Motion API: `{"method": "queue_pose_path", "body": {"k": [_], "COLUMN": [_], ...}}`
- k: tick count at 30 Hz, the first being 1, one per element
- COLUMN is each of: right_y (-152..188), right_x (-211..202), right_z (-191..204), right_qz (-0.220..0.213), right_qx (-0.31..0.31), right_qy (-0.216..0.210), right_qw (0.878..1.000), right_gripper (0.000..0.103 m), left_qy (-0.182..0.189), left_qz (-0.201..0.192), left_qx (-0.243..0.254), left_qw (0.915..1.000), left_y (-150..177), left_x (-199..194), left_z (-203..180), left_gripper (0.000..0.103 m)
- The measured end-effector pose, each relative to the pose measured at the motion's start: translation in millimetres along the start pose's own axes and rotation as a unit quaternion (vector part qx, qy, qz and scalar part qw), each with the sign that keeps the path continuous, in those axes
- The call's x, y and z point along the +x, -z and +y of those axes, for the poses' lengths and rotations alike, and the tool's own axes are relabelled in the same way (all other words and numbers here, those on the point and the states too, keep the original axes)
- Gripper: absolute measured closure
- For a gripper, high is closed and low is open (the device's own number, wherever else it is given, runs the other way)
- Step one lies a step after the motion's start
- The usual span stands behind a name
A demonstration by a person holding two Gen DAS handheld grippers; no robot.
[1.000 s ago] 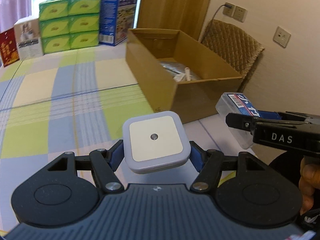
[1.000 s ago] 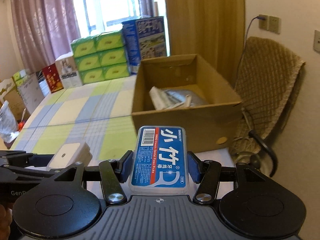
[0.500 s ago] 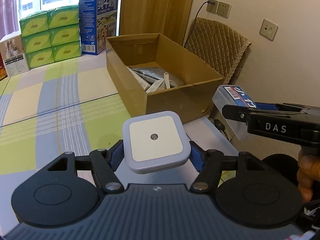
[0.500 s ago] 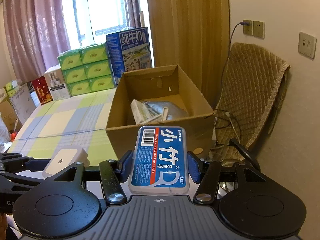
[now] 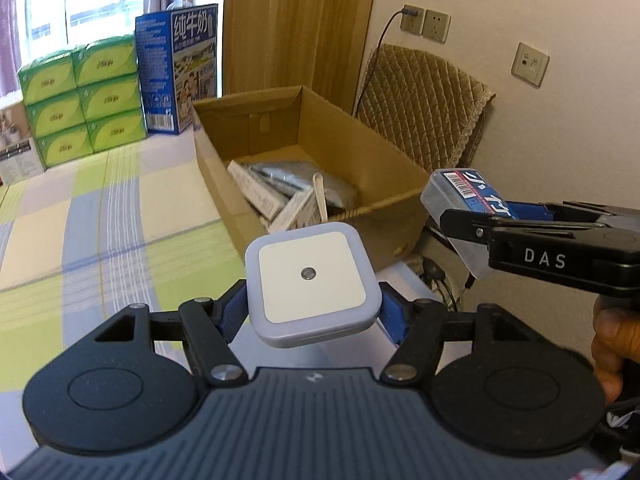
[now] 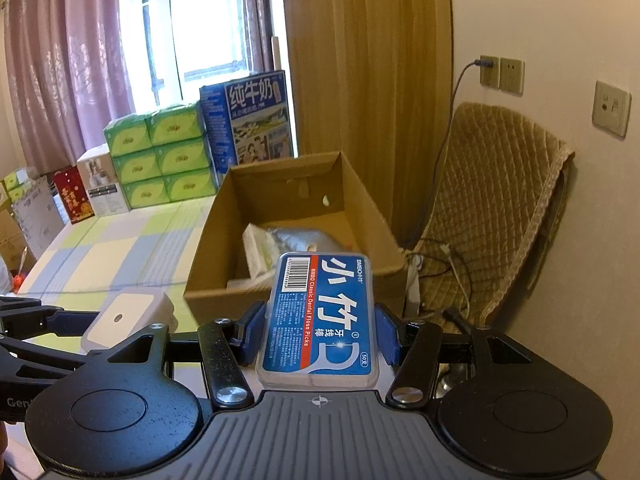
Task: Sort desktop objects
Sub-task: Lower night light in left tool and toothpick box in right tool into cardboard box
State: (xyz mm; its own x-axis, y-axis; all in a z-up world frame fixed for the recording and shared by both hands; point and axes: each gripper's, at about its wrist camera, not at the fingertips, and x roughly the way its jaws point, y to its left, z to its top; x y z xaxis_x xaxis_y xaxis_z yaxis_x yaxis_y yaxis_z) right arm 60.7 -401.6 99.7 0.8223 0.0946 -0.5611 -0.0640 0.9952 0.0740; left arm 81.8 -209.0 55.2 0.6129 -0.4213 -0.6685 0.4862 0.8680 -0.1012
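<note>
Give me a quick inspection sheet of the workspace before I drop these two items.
Surface: checked cloth, bare near the box.
Job's things: night light, floss pick case, both held; cardboard box open, partly filled.
Clutter: green tissue packs, milk carton at the far edge.
Grippers: left tool and right tool both shut on loads.
Cables: cord plugged into the wall socket.
Surroundings: quilted chair, curtains, window.

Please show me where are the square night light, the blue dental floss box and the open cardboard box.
night light [image 5: 310, 280], left wrist view, on its white front face.
dental floss box [image 6: 320, 316], right wrist view, on its blue label.
cardboard box [image 6: 276, 196], right wrist view, on its inner back wall.
</note>
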Motion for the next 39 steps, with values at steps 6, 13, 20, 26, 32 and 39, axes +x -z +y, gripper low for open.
{"method": "queue_pose_path", "body": {"k": [6, 13, 20, 26, 32, 39], "right_y": [-26, -51, -67, -76, -84, -93], "right_x": [12, 35, 60, 80, 98, 118], "right_z": [-10, -15, -19, -23, -27, -32], "right_qz": [-0.013, -0.014, -0.007, 0.0, 0.006, 0.015], "right_qx": [-0.012, -0.025, -0.038, -0.044, -0.048, -0.043], "right_qy": [0.0, -0.003, -0.006, -0.005, -0.004, -0.005], "right_qw": [1.0, 1.0, 0.999, 0.999, 0.999, 0.999], "right_gripper": [0.049, 0.049, 0.049, 0.049, 0.049, 0.049], "left_qy": [0.002, 0.001, 0.0, -0.005, -0.002, -0.004], "left_qz": [-0.011, -0.009, -0.001, 0.002, 0.007, 0.011], "left_qx": [0.008, 0.015, 0.003, -0.008, -0.021, -0.034], "left_qw": [0.9999, 0.9998, 1.0, 1.0, 0.9998, 0.9994], "left_y": [-30, -56, -75, -86, -96, -106], "left_x": [11, 31, 57, 73, 90, 116], "left_z": [-3, -7, -2, 6, 14, 28], "left_gripper": [0.04, 0.04, 0.04, 0.04, 0.04, 0.04]}}
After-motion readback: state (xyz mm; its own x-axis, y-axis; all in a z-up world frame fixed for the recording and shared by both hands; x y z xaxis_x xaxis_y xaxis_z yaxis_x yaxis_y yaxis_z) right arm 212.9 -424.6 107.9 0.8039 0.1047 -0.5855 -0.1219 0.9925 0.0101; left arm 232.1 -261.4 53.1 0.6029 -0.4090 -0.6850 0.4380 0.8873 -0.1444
